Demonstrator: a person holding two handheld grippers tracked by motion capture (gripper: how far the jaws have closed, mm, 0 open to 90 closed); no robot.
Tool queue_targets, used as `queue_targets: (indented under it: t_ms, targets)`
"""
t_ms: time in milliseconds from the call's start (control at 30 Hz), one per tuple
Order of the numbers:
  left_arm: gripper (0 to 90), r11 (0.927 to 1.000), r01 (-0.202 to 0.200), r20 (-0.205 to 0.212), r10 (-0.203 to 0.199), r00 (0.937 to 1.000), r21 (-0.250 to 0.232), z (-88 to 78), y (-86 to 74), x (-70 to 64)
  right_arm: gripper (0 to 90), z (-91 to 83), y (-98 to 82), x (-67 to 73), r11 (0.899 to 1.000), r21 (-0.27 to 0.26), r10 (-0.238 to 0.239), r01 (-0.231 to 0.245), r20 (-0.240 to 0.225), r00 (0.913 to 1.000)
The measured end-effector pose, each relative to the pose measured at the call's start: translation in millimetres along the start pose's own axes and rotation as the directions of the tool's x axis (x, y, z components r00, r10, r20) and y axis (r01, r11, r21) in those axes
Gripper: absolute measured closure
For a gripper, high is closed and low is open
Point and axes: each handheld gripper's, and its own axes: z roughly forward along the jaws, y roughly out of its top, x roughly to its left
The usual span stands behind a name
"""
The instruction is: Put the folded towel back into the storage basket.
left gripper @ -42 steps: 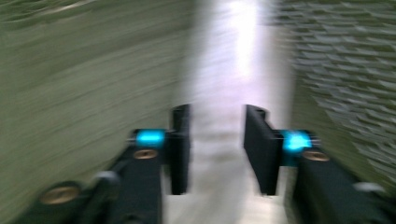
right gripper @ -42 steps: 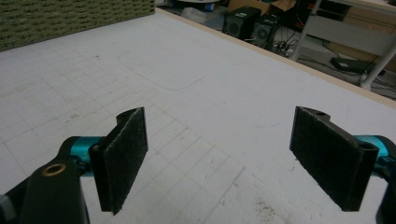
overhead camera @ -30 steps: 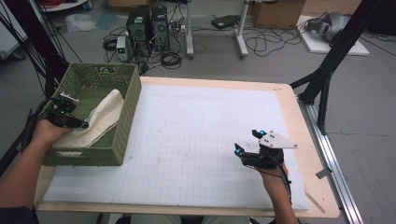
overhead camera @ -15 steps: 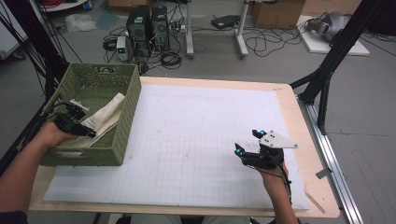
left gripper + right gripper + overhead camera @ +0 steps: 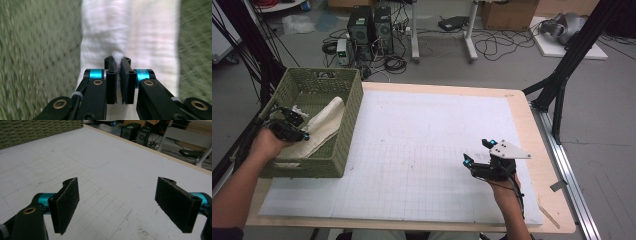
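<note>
A white towel (image 5: 326, 121) lies slanted inside the green woven basket (image 5: 309, 169) at the table's left edge. My left gripper (image 5: 302, 134) reaches into the basket from the left. Its jaws have just been closing and now stand shut on a raised fold of the towel (image 5: 150, 37), which is pinched between the pads (image 5: 111, 75) in the left gripper view. My right gripper (image 5: 477, 151) rests low over the white grid mat (image 5: 412, 150) near the front right. It is open, with nothing between its pads (image 5: 65, 202).
The basket's woven wall (image 5: 37, 130) shows at the far left of the right gripper view. A faint rounded outline (image 5: 408, 131) is drawn mid-mat. Computers and cables (image 5: 372, 30) sit on the floor beyond the far edge. A black stand leg (image 5: 562, 75) rises at the right.
My left hand has shifted slightly inside the basket, down onto the towel, and the towel's near end has bunched a little. The right hand has not moved.
</note>
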Motion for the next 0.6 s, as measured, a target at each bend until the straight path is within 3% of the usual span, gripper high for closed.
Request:
queue_targets:
  t_ms: [100, 133, 200, 267, 367, 433, 600]
  targets:
    - [84.7, 0.9989, 0.000, 0.052, 0.002, 0.9986, -0.047, -8.1, 0.9, -3.1, 19.0, 0.7, 0.0, -0.6, 1.000, -0.001, -0.006, 0.006, 0.001, 1.0000]
    - [84.6, 0.9992, -0.005, 0.091, 0.009, 0.9958, -0.040, -8.0, 0.6, -4.9, 19.0, 1.1, 0.1, -0.2, 1.000, 0.001, -0.006, 0.006, 0.000, 1.0000]
    - [84.7, 0.9972, -0.075, 0.144, 0.074, 0.9868, 0.004, -3.2, -0.8, -12.2, 19.0, 1.8, 0.8, 1.0, 1.000, 0.002, -0.004, 0.005, -0.002, 1.0000]
    - [84.5, 0.9935, -0.106, 0.166, 0.098, 0.9813, 0.041, 2.3, -1.5, -15.9, 19.0, 2.3, 1.4, 1.7, 1.000, 0.003, -0.011, 0.011, -0.003, 0.9999]
    - [81.2, 0.9940, -0.091, 0.182, 0.078, 0.9801, 0.062, 7.4, -1.7, -13.8, 19.0, 2.9, 1.7, 2.7, 1.000, 0.008, -0.012, 0.012, -0.004, 0.9999]
    - [73.6, 0.9937, -0.083, 0.193, 0.068, 0.9788, 0.074, 9.5, -2.4, -12.9, 19.0, 3.3, 1.3, 2.4, 1.000, 0.009, -0.014, 0.014, -0.005, 0.9999]
    - [73.6, 0.9940, -0.083, 0.232, 0.065, 0.9705, 0.070, 9.6, -3.4, -11.8, 19.0, 3.3, 0.8, 1.7, 1.000, 0.009, -0.015, 0.015, -0.006, 0.9999]
